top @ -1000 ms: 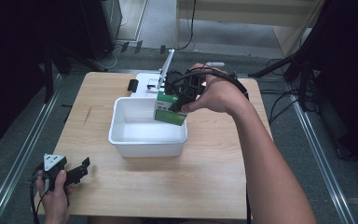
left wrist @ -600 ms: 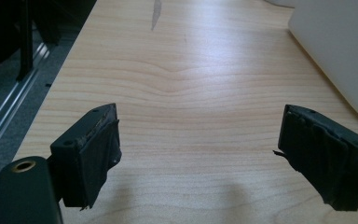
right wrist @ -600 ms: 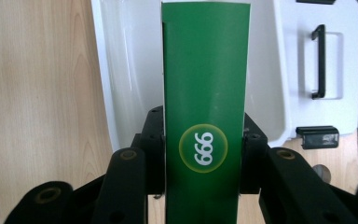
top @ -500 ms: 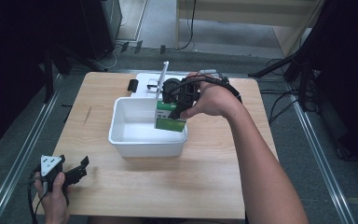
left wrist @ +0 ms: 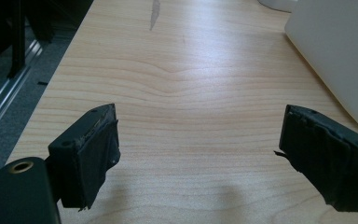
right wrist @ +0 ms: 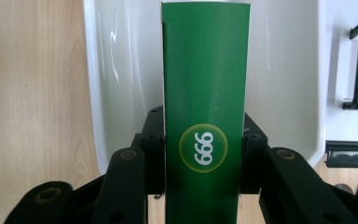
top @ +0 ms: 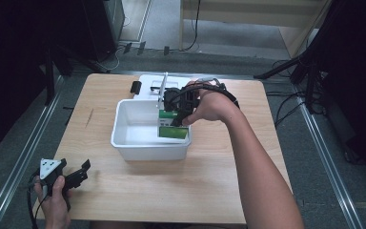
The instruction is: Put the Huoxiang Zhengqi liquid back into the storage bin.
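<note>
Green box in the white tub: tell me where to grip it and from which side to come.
Grip the green box across its two narrow side faces, coming from above, probably best. It sits inside the white tub, whose walls block a level approach. The faces are flat and parallel, so pads seat squarely; the right gripper is shut on it that way.

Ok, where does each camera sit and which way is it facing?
High view: above the near edge, looking forward and down on the table; forearms, both hands.
Left gripper view: on the left gripper, facing bare wood; open jaws.
Right gripper view: on the right gripper, facing the white bin; jaws clamp the green box.
All share the bin.
</note>
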Motion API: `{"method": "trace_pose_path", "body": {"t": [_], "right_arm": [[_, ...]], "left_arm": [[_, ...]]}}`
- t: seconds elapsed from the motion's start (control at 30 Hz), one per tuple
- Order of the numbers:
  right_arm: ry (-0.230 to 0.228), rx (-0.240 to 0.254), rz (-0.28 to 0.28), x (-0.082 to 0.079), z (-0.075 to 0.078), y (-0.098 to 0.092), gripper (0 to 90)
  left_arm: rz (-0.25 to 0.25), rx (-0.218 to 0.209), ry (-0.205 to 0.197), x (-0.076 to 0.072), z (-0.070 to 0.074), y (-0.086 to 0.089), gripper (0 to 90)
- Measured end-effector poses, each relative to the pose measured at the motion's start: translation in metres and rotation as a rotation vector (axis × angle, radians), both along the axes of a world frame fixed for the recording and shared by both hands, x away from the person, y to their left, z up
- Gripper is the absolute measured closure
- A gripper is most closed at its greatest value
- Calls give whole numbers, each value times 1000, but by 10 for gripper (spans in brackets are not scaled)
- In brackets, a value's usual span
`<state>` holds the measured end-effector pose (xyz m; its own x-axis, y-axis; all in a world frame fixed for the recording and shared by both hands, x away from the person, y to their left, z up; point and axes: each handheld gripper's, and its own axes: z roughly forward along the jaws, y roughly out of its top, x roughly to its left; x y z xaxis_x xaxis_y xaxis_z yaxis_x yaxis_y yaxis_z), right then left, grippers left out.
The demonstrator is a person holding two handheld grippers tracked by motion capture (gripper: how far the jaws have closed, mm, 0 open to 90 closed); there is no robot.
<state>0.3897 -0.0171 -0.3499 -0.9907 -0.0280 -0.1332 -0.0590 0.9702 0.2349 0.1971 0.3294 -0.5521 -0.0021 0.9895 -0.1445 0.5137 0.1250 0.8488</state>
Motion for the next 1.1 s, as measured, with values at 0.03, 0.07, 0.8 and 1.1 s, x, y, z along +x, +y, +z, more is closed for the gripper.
{"method": "trace_pose_path", "body": {"t": [0.03,0.07,0.8,1.1], "right_arm": [[-3,0,14,1,-3,1,643],[0,-4,15,2,-4,1,642],[36,-73,9,15,-51,15,631],[35,-36,-44,16,-42,9,570]], "left_arm": [[0,-1,0,0,0,0,130],[0,-1,0,0,0,0,130],[-9,-11,6,1,0,1,133],[-8,-16,9,1,-1,1,137]]}}
